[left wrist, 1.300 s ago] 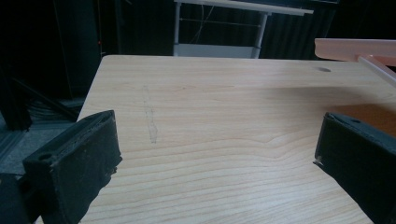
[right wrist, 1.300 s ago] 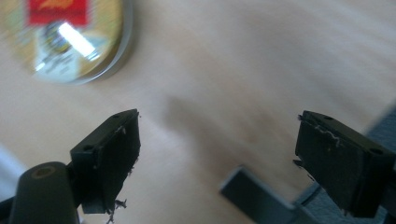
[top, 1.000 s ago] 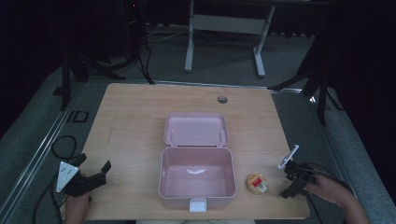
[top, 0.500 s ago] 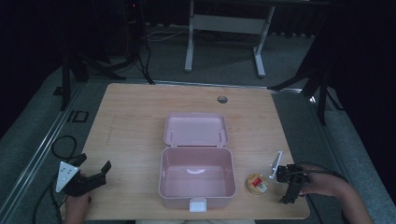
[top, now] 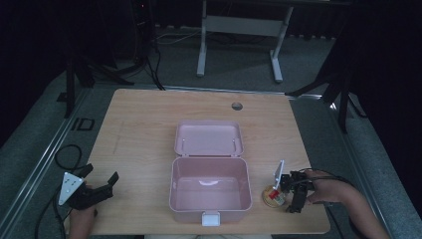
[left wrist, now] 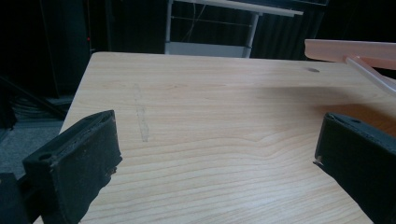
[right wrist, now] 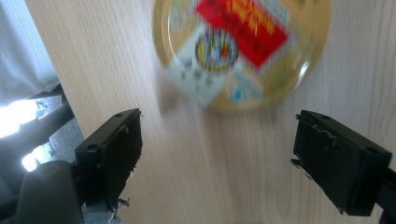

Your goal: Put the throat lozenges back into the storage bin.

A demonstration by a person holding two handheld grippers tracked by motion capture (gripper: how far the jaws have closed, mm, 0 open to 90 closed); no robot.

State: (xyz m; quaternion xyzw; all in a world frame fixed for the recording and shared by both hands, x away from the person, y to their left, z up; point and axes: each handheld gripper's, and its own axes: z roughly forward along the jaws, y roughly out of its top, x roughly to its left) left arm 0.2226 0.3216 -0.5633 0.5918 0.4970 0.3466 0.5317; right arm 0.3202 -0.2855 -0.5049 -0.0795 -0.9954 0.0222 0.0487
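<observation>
While the right tool (top: pixel 293 191) is held above the near right part of the bench (top: pixel 139 129), its jaws are seen spread wide apart and empty in the right gripper view, pointing down at a round tin (right wrist: pixel 243 46).

Item: round tin, yellow rim, red and white label; print blurred and not readable. Location: flat on the bench, just right of the pink box (top: pixel 209 186), close to the near edge. It lies ahead of the jaws, not yet between them.

Item: pink box, open, lid (top: pixel 209 138) laid back behind it, interior apparently empty.

Item: left tool (top: pixel 94 191), jaws parted, nothing held, idle at the near left corner, well apart from the box.

Step judged in hand: approach for a pick of the tin. Recommended handling: the right tool is to be brought forward until the tin is centred between the jaws, lowered until the pads flank the rim, then closed evenly. A low, smooth tin is likely to slip if it is caught off-centre.
</observation>
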